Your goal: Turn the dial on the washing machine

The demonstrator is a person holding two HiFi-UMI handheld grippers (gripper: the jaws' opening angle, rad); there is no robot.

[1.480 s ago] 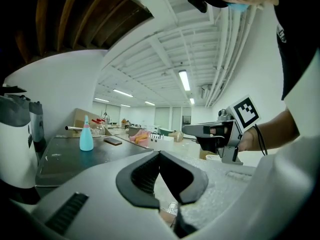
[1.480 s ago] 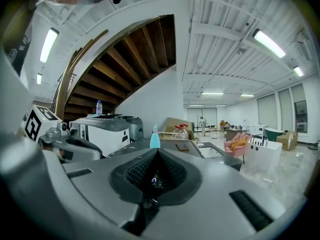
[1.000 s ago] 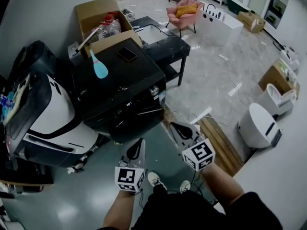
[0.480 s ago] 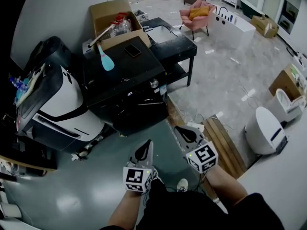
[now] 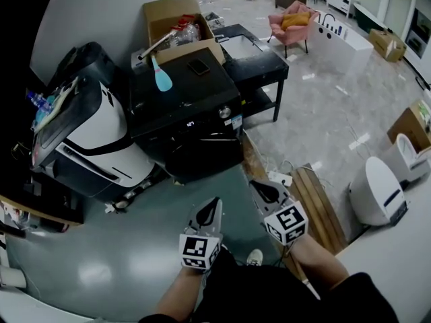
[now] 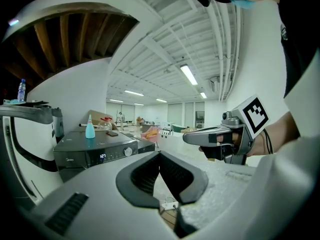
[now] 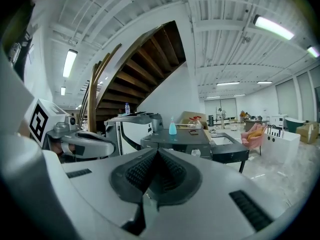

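Note:
The black washing machine [image 5: 185, 106] stands against the wall, with its silver dial [image 5: 225, 113] at the right end of the lit control panel. Both grippers hover over the floor in front of it, apart from it and pointing roughly level toward it. My left gripper [image 5: 215, 201] is shut and holds nothing. My right gripper [image 5: 255, 184] is shut and empty too. The left gripper view shows the machine [image 6: 95, 151] and dial [image 6: 128, 151] beyond the closed jaws [image 6: 160, 153]. In the right gripper view the dial [image 7: 195, 153] lies just right of the closed jaws [image 7: 157, 150].
A blue bottle [image 5: 161, 78] and a phone [image 5: 199, 66] lie on the machine's top. A white appliance [image 5: 87, 140] stands to its left, a cardboard box [image 5: 175, 19] behind, a black table [image 5: 259, 62] to its right. Wooden planks [image 5: 316, 200] and a power strip [image 5: 276, 178] lie on the floor.
The head view has pulled back: the washing machine now sits higher and smaller, and a wider strip of floor separates it from both grippers. Both stay shut.

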